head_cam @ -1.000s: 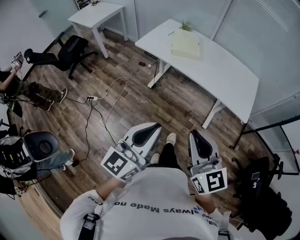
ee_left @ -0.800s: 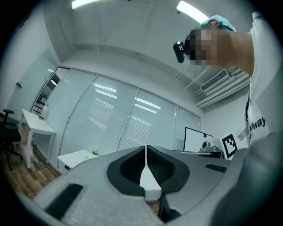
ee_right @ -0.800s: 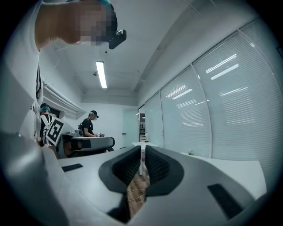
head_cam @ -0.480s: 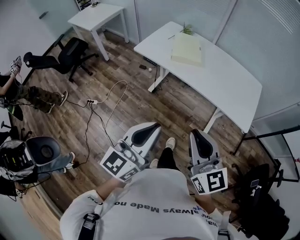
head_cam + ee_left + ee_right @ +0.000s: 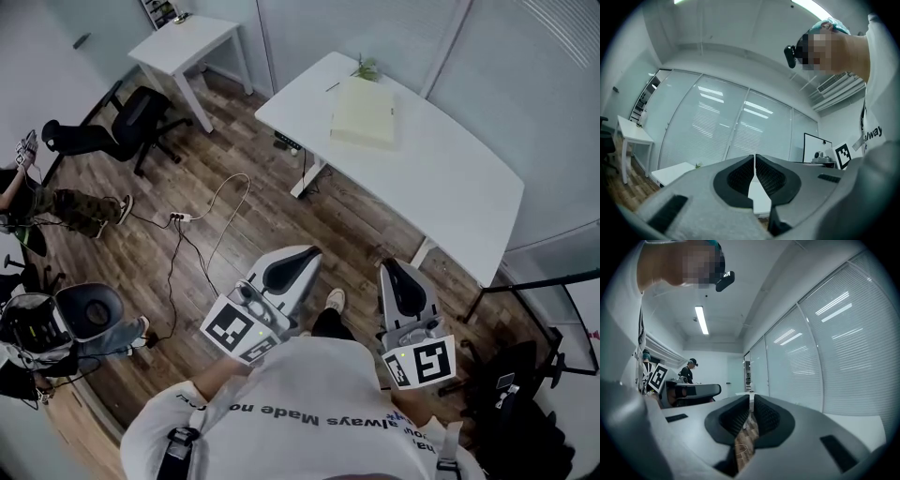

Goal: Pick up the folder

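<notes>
The pale yellow folder (image 5: 364, 112) lies flat on the far part of the long white desk (image 5: 441, 178), beside a small green plant (image 5: 365, 67). Both grippers are held out in front of the person's chest, well short of the desk and over the wooden floor. My left gripper (image 5: 298, 255) is shut with nothing in it, its jaws meeting in the left gripper view (image 5: 754, 163). My right gripper (image 5: 394, 270) is likewise shut and empty (image 5: 752, 404). The folder is not distinguishable in either gripper view.
A smaller white table (image 5: 183, 42) stands at the back left with a black office chair (image 5: 131, 117) near it. A cable and power strip (image 5: 183, 217) lie on the floor. Seated people (image 5: 66, 202) are at the left edge. Black stands (image 5: 525, 394) crowd the right.
The desk and folder have slid down and nearer in the head view as the person walks towards them. Both grippers keep their pose, shut.
</notes>
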